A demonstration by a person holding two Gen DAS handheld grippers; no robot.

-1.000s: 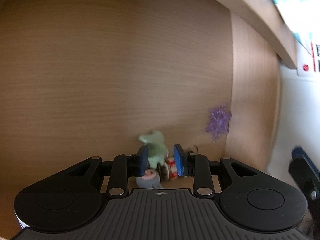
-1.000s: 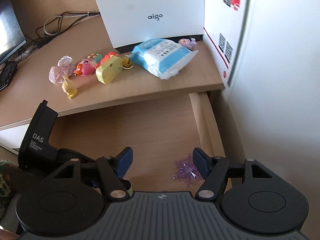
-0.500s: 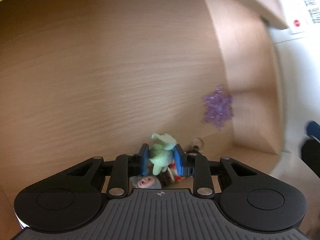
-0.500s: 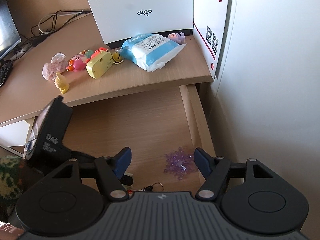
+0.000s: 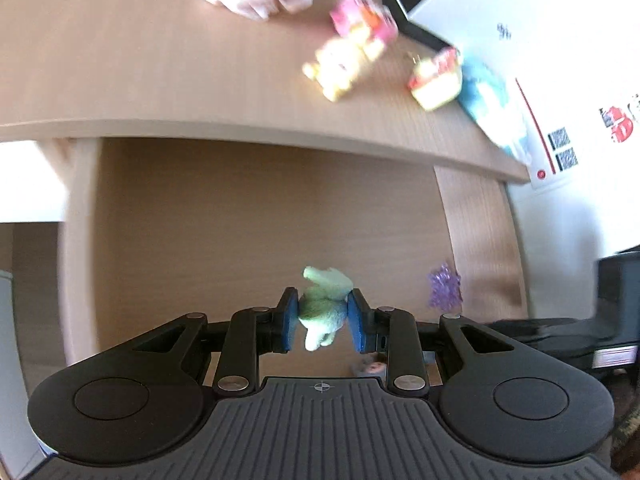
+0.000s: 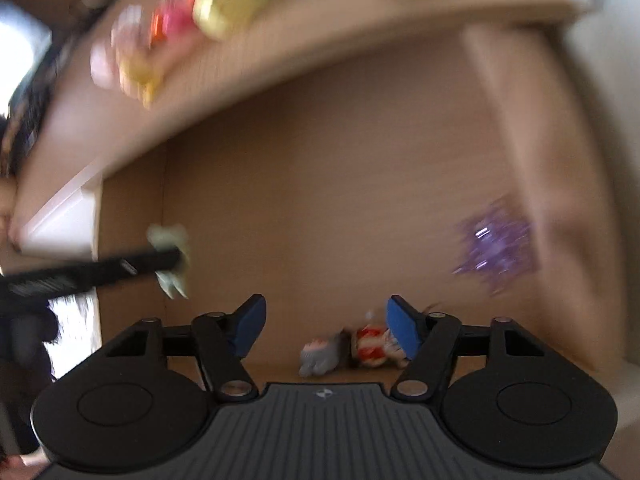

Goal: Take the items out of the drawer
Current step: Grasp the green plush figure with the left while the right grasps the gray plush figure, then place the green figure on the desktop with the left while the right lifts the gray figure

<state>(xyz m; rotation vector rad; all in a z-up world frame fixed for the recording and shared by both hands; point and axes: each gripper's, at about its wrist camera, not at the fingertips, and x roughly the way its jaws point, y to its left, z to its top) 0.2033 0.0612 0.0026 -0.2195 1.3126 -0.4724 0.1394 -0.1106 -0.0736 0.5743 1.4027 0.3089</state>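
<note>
A soft, fuzzy pale-green toy (image 5: pixel 324 308) is pinched between the blue-padded fingers of the left gripper (image 5: pixel 323 320), held above the smooth wooden drawer (image 5: pixel 260 220). The right gripper (image 6: pixel 324 326) is spread wide, empty, over a small figurine (image 6: pixel 370 346); a spiky purple ornament (image 6: pixel 496 246) is left by the drawer's right wall.

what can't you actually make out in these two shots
- Small doll figure, left wrist view: mostly hidden behind the left tongs.
- Desk-top toys, right wrist view: smeared by motion blur.
- Purple glittery ornament, right wrist view: shape blurred.
- Pale green plush toy: details unclear.
</note>
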